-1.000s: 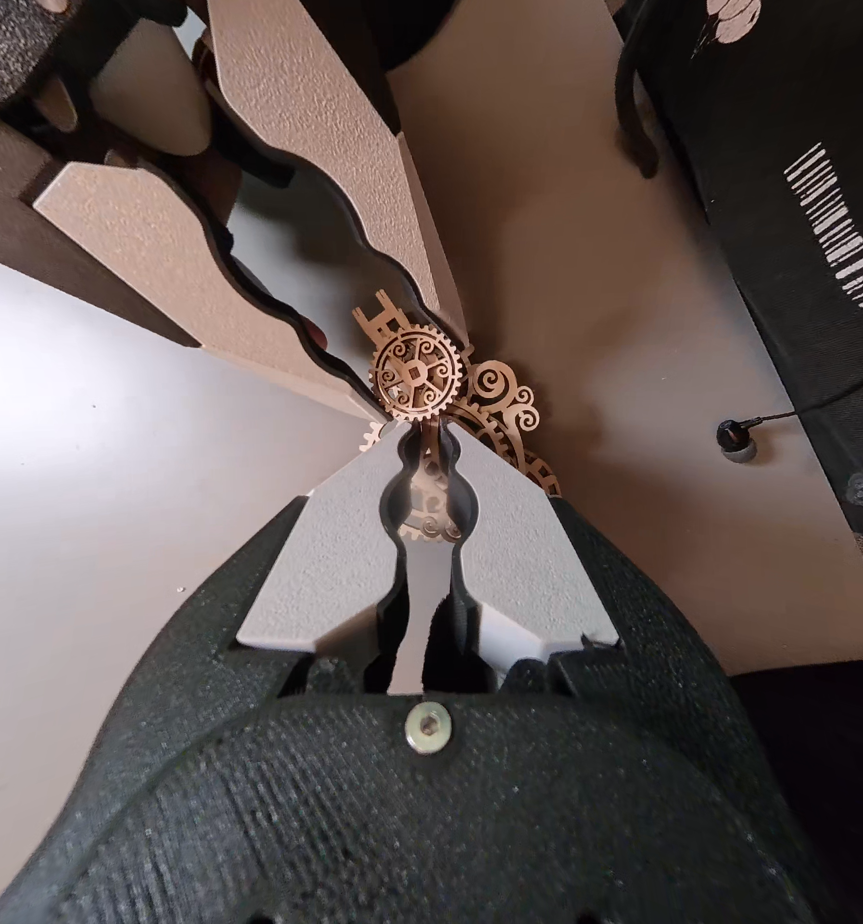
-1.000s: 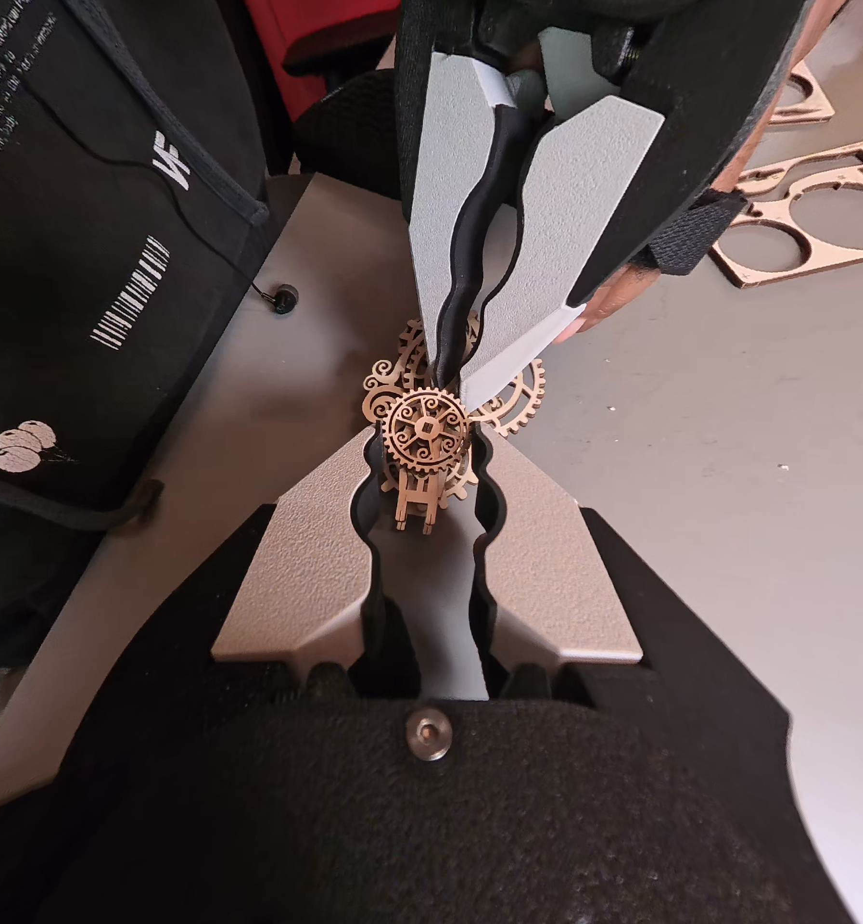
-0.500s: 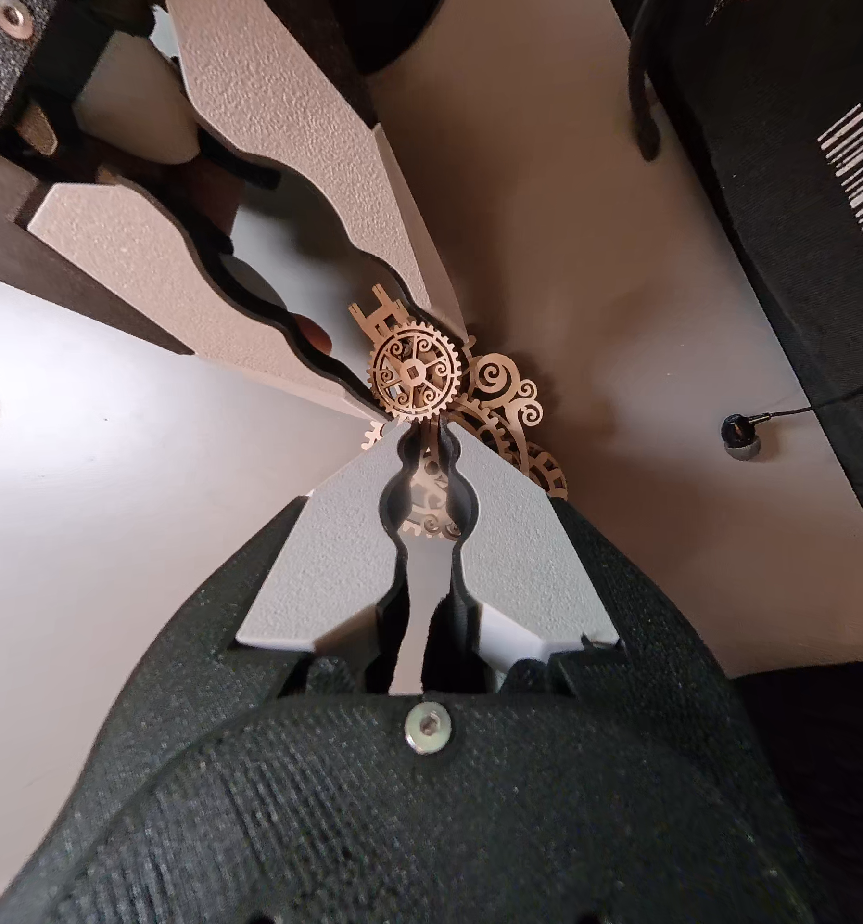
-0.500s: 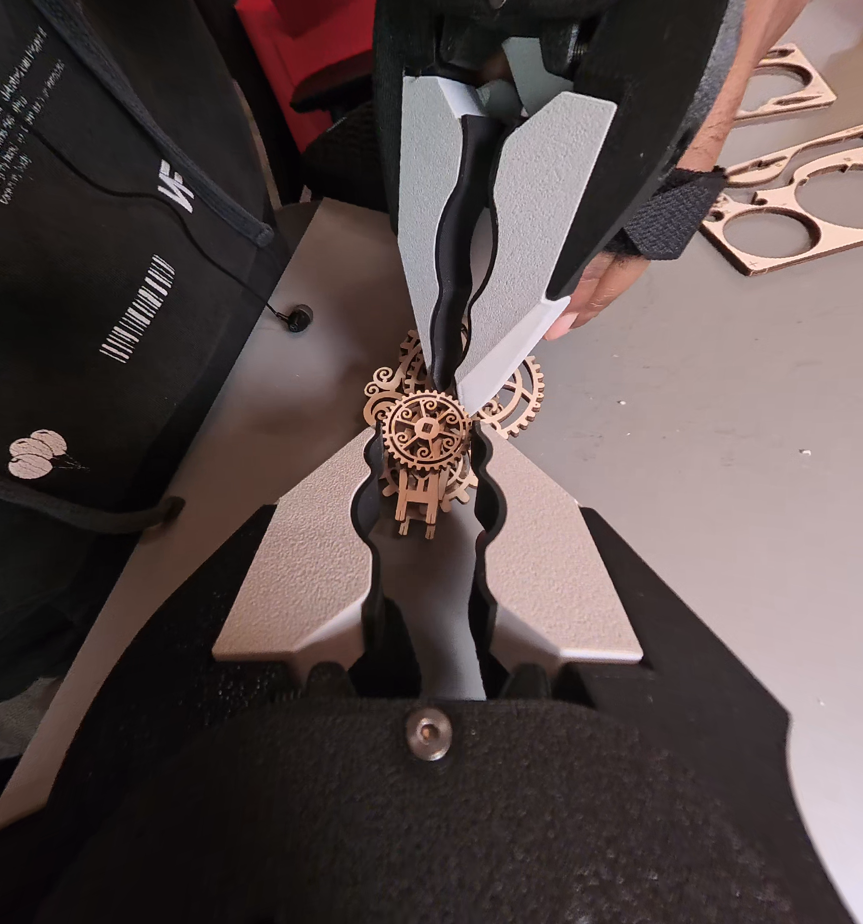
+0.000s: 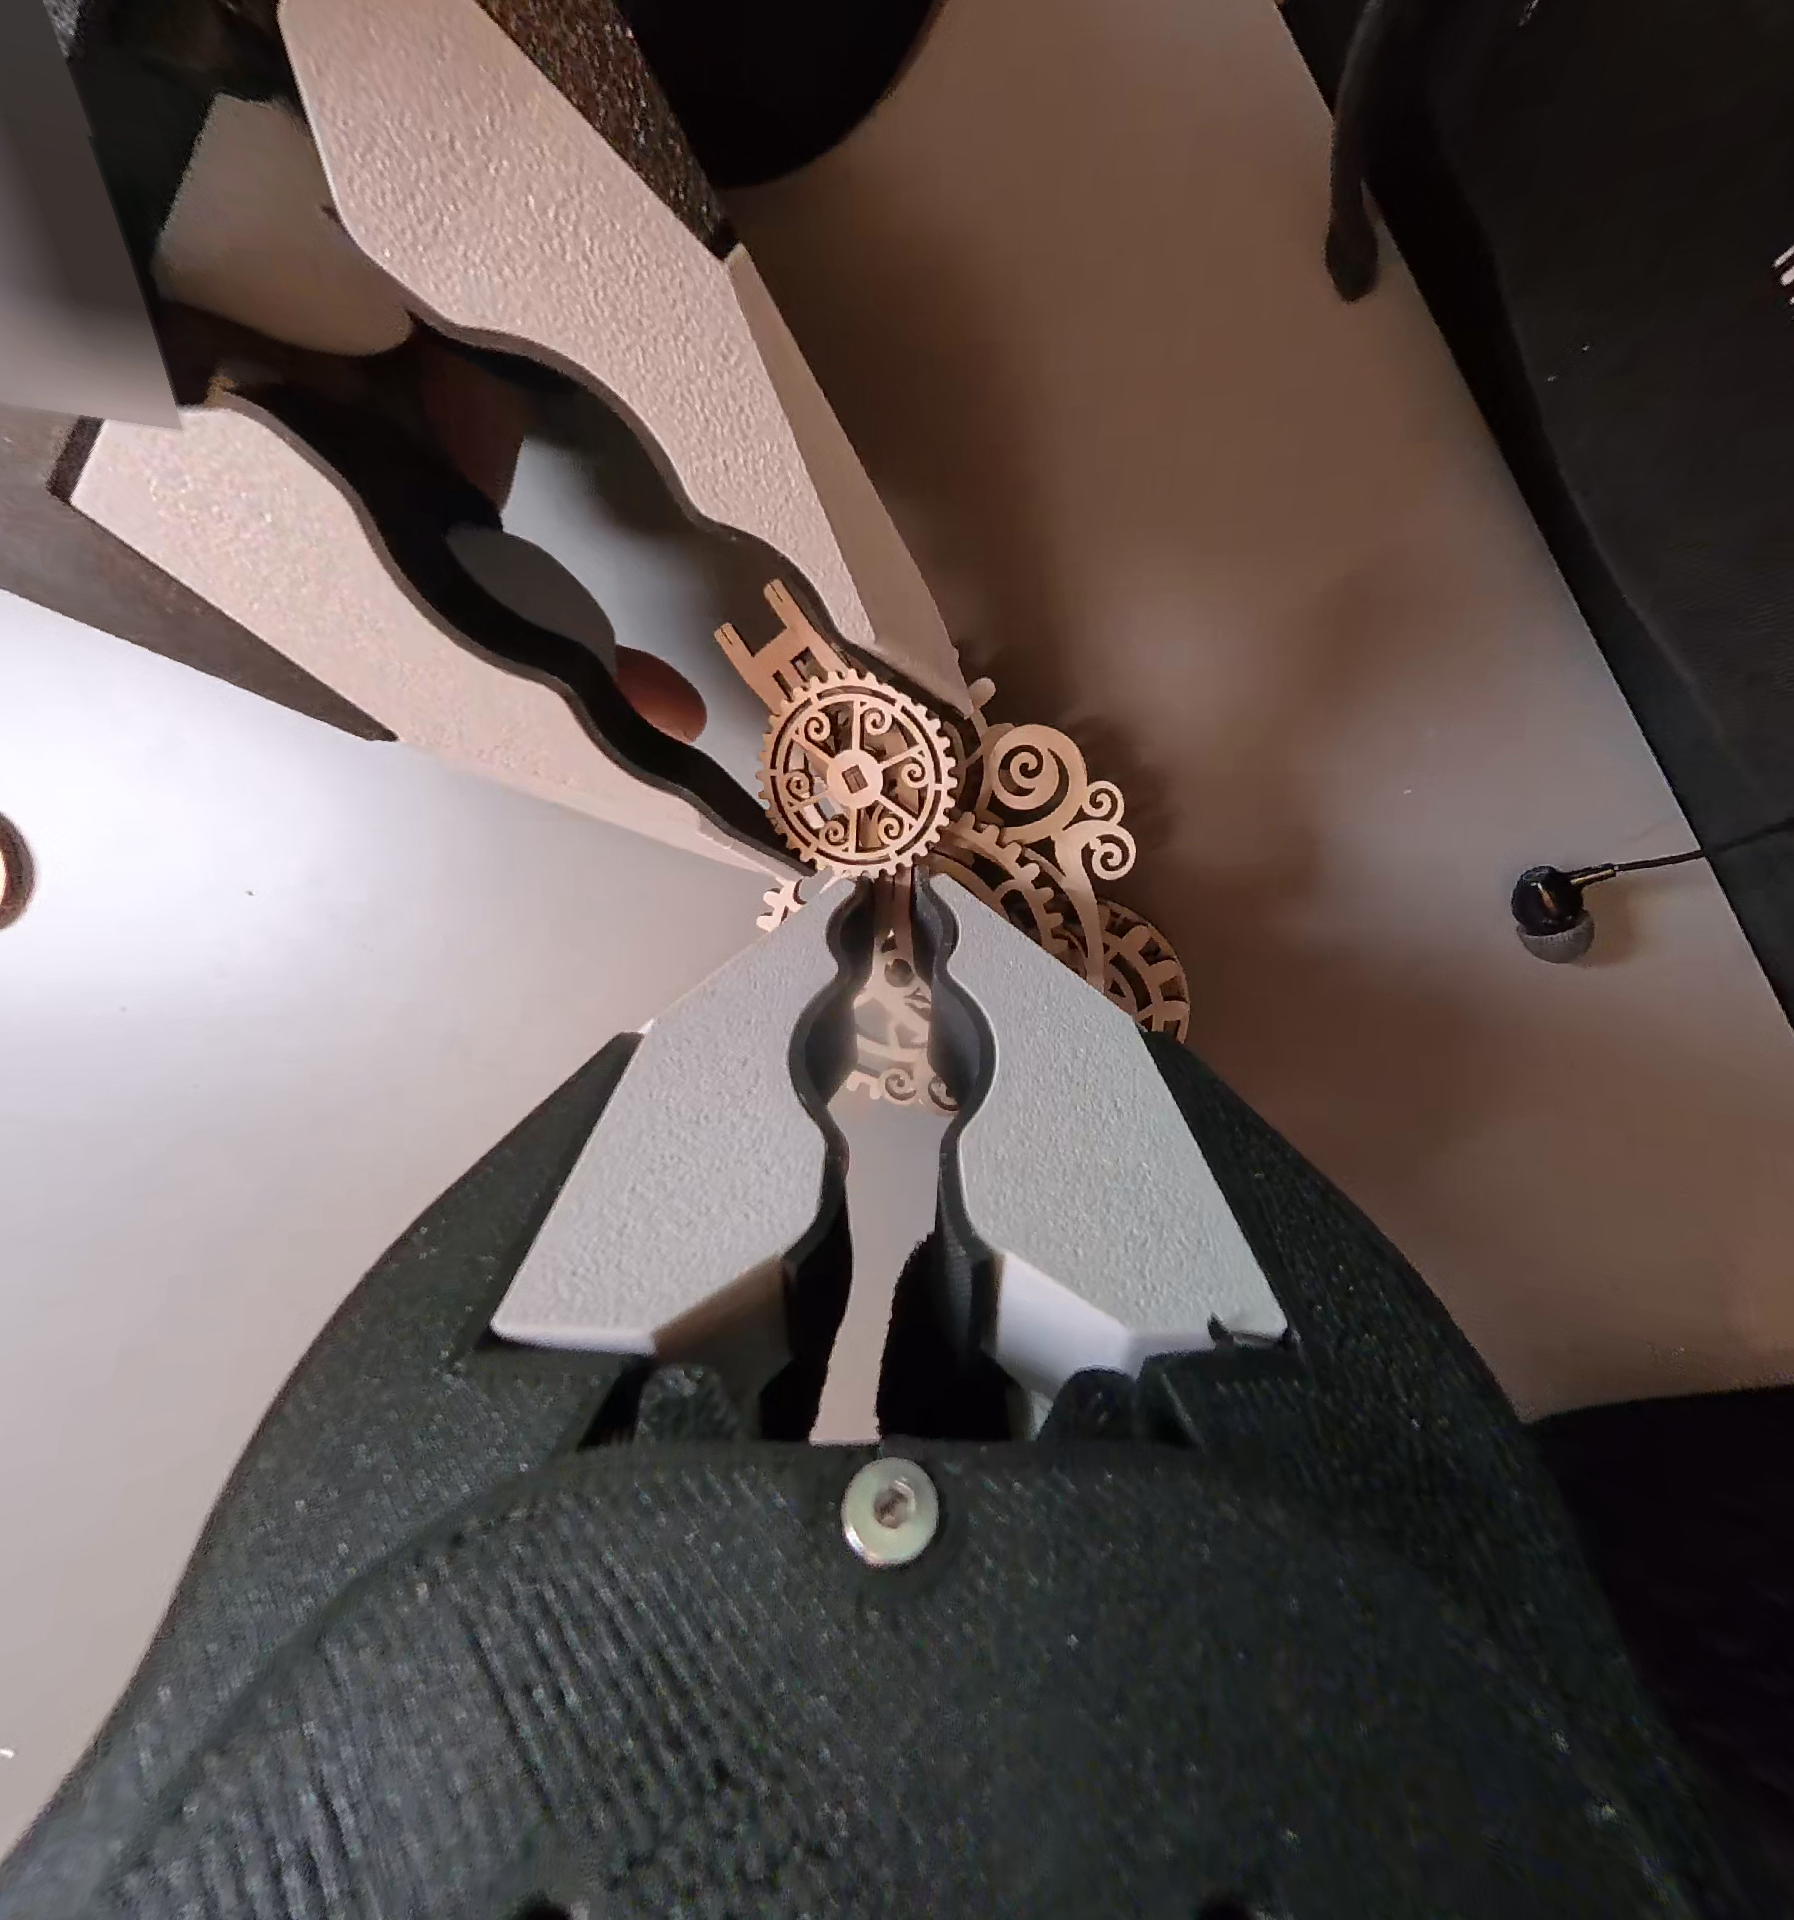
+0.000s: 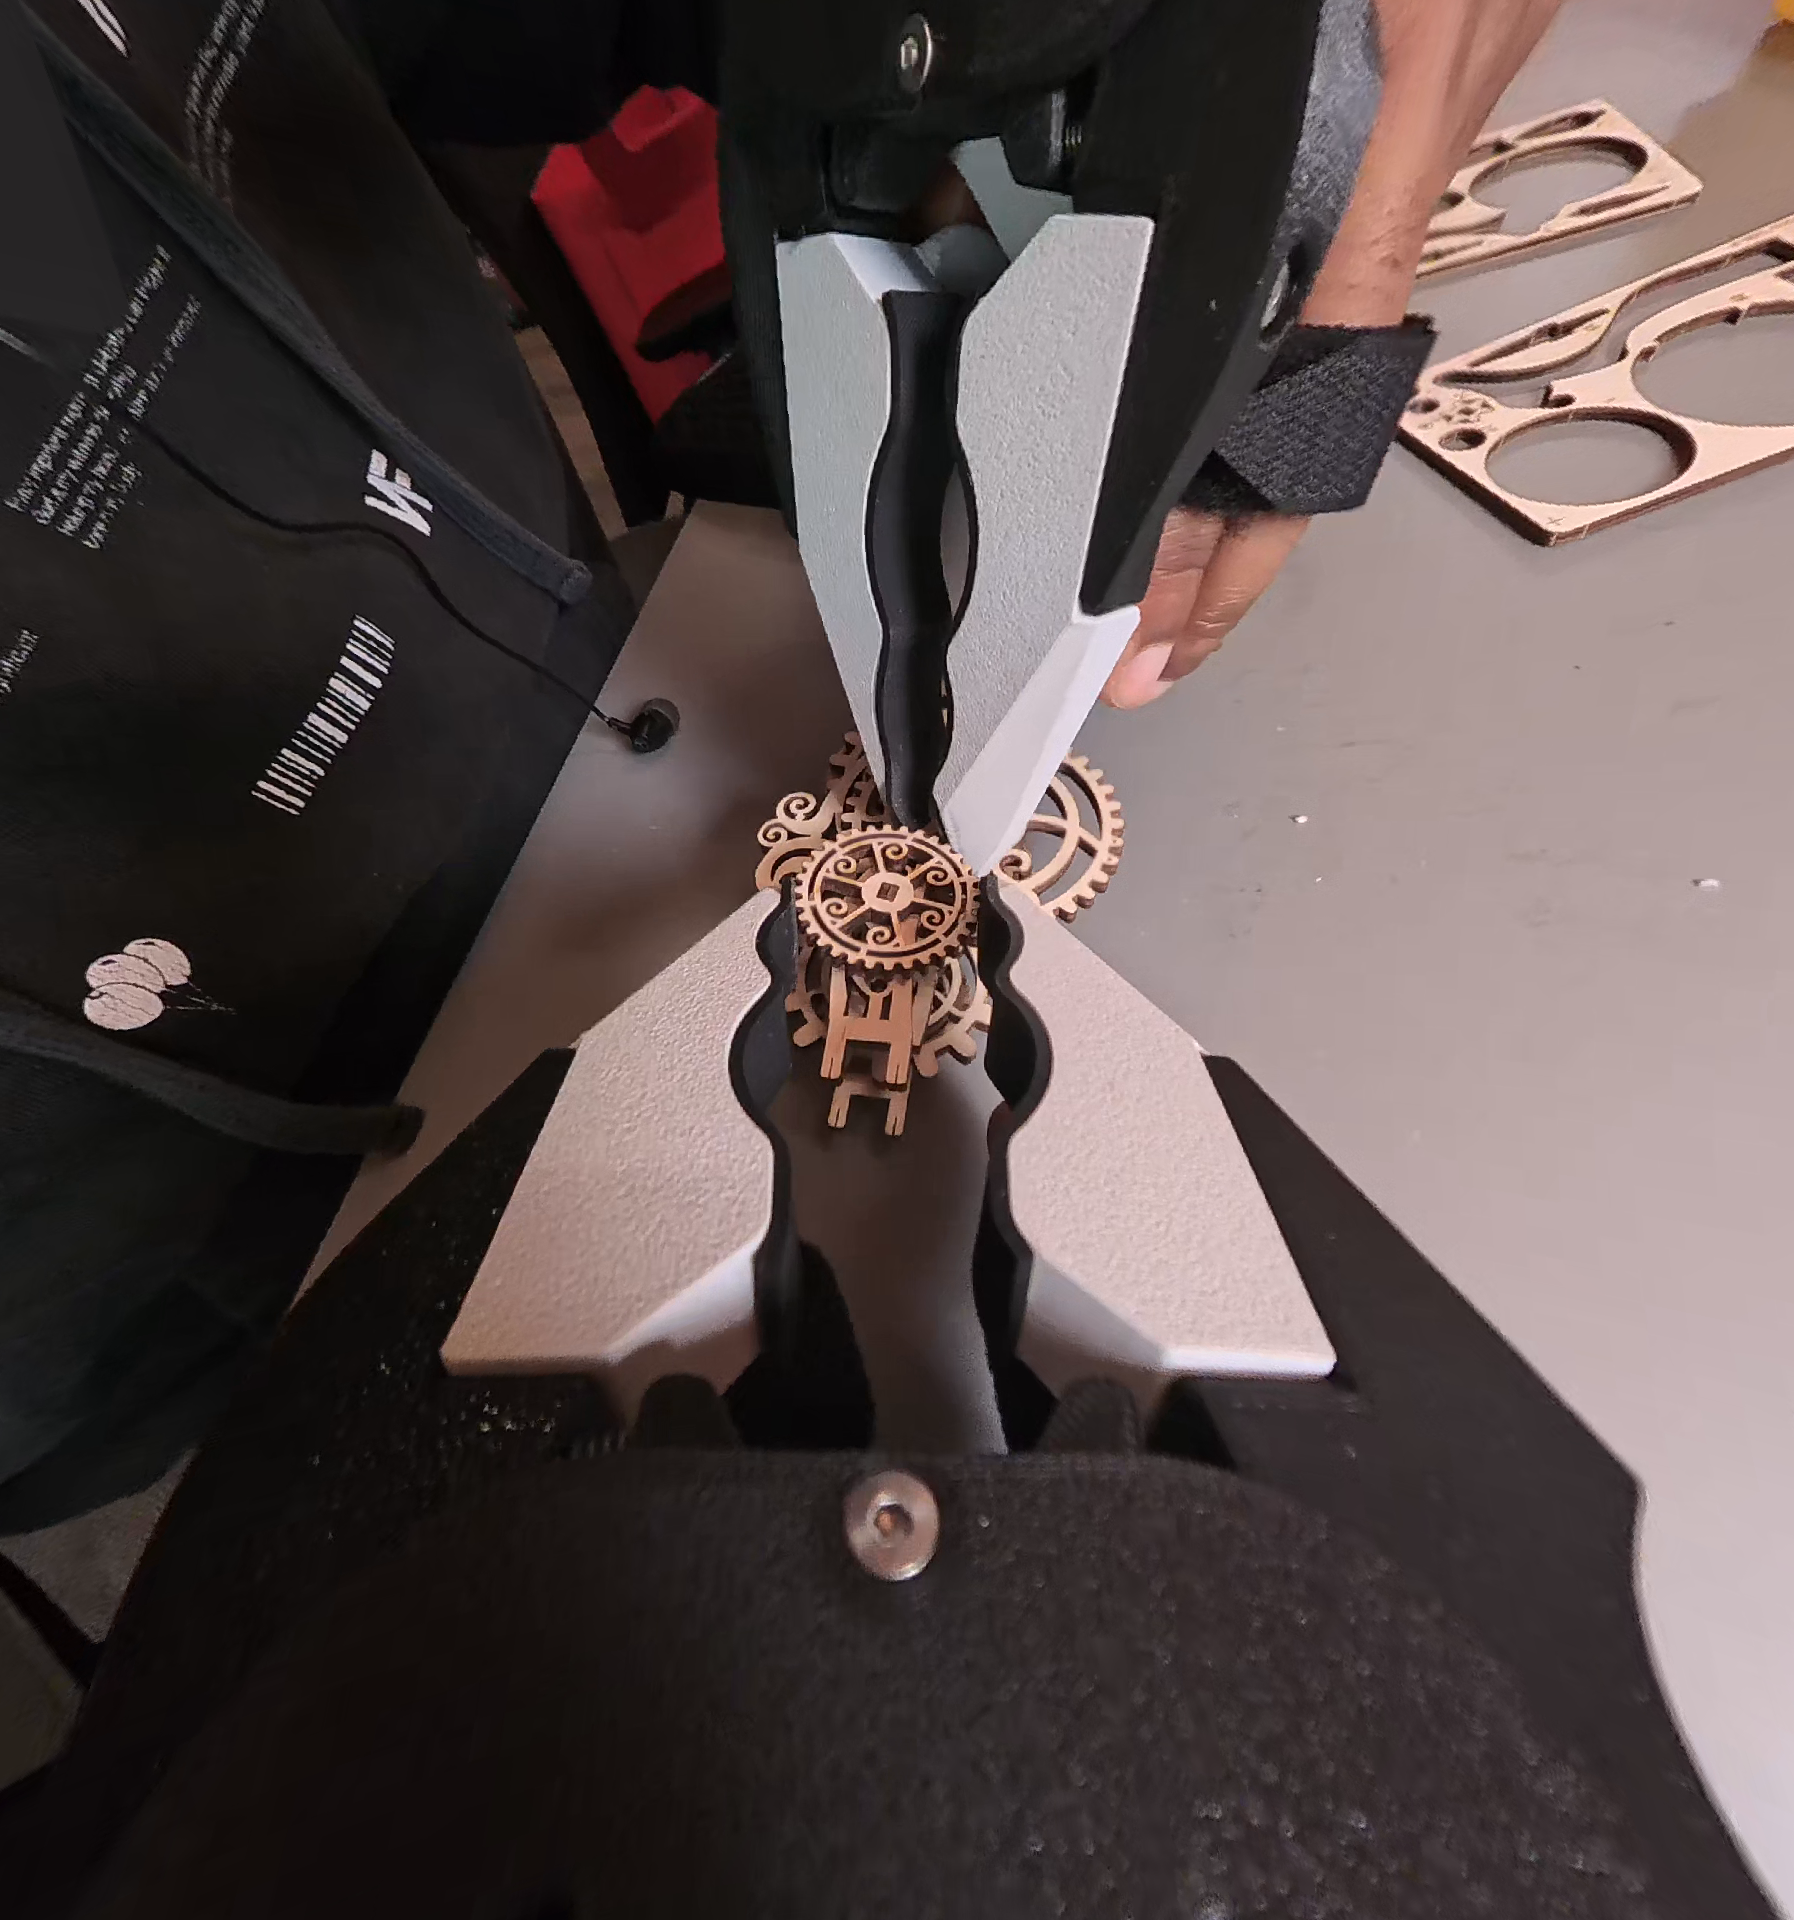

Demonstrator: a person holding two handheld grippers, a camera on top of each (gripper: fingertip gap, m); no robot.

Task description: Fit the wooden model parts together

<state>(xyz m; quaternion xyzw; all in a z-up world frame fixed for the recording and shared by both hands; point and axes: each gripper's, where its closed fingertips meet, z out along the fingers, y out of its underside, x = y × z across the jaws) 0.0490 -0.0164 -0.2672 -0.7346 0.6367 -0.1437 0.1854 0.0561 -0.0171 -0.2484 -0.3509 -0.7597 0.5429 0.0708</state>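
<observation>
Between both claws, above the grey table (image 6: 1444,935), the wooden model (image 6: 877,997) looks light and brittle (thin fretwork). Your left gripper (image 5: 888,904) clamps a thin plate edge; your right gripper (image 6: 891,914) grips the gear (image 6: 891,902) across its rim, so squeeze solid rims gently.

Black bag (image 6: 197,623) blocks one side — grey table (image 6: 1495,1039) beyond lies open.

I saw the model (image 6: 888,935) as thin pale laser-cut wood, matt, its edges scorched darker. My gripper fingers (image 6: 612,1174) looked like grainy matt grey plastic with smooth black rubbery pads (image 6: 758,1039); the bodies (image 5: 976,1662) were rough black printed plastic, each with a shiny metal screw (image 5: 890,1522). The table (image 6: 1495,1039) was smooth, dull grey. A black cloth bag (image 6: 197,623) lay matt beside it, and the wooden sheets (image 6: 1651,384) looked flat and bare.
</observation>
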